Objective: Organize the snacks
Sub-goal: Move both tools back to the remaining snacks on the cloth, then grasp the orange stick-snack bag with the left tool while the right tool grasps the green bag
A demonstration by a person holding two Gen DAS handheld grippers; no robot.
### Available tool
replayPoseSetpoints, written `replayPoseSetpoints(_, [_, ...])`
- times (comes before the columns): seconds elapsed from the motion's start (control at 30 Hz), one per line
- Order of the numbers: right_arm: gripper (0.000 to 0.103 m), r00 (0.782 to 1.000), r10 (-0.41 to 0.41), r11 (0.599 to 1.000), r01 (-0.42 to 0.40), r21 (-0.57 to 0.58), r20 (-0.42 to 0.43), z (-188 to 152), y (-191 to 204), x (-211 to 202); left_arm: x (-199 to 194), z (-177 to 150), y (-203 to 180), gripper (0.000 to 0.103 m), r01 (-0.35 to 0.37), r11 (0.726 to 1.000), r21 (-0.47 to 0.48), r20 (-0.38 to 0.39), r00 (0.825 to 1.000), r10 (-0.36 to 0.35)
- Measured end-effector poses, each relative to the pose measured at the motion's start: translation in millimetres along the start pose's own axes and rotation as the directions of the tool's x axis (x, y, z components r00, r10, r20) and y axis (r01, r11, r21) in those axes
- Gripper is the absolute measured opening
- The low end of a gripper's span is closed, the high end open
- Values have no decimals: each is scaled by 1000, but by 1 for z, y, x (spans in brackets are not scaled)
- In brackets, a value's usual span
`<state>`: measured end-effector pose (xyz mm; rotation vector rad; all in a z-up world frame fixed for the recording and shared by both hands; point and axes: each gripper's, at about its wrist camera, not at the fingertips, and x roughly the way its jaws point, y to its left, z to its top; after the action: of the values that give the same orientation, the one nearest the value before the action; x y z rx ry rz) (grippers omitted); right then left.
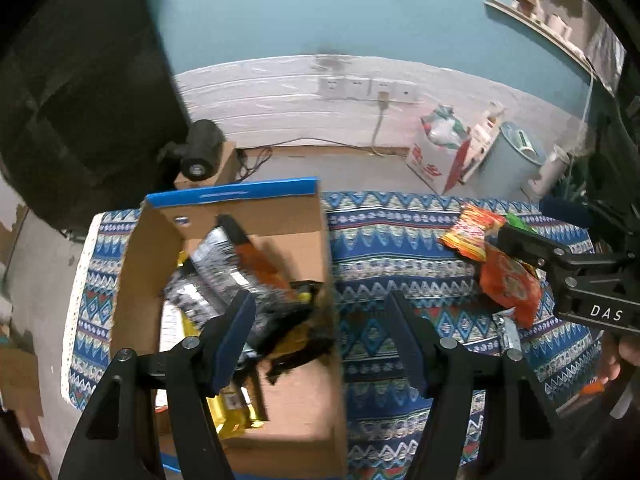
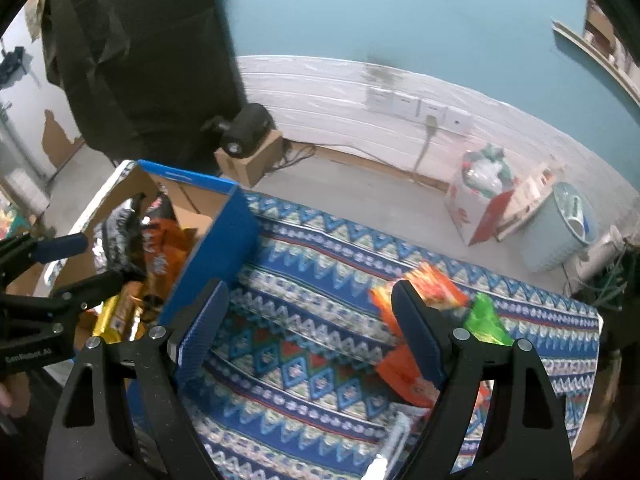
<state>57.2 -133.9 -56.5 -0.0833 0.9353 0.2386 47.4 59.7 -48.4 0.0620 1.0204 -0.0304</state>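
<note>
A cardboard box with blue trim (image 1: 296, 396) (image 2: 224, 236) stands on the patterned cloth and holds several snack packets: black-and-white, orange and yellow ones (image 1: 224, 272). My left gripper (image 1: 322, 312) is open and empty above the box's right wall. My right gripper (image 2: 310, 304) is open and empty over the cloth, and also shows in the left wrist view (image 1: 508, 240). Loose packets lie on the cloth at the right: an orange one (image 1: 510, 284) (image 2: 400, 372), an orange-yellow one (image 1: 470, 232) (image 2: 432, 286), a green one (image 2: 486, 318) and a silver one (image 2: 394, 436).
The table carries a blue patterned cloth (image 2: 320, 264). Beyond it on the floor are a small cardboard box with a black device (image 2: 248, 136), a white-and-red box (image 2: 476, 204), a pale bin (image 2: 560, 228) and wall sockets with a cable (image 1: 380, 96).
</note>
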Motion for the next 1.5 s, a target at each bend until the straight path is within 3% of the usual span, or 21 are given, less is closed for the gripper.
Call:
replayPoseSetpoints(0.53, [83,996,-89,988,89,123,-11,-42,-100,-21,25,15,-101,79,10,982,191,-29,1000,-5])
replayPoseSetpoints(0.83, [83,992,-121,983,125,135,-39,-57,-135,-19,41,22,-136,81,17,964,264,-46,999,-5])
replayPoseSetpoints(1.23, [83,971,-116,992,104,-64,-207,-63,-178,17,87,43,-159,82,95,952,292,-140,989,-55])
replayPoseSetpoints(1.37, [83,964,-127,986,96,-138,-234,-62,-185,36,111,51,-163,82,163,956,245,-204,972,-113])
replayPoseSetpoints(1.5, [83,961,-104,980,56,-190,-257,-64,-190,56,135,56,-171,82,174,952,251,-231,966,-115])
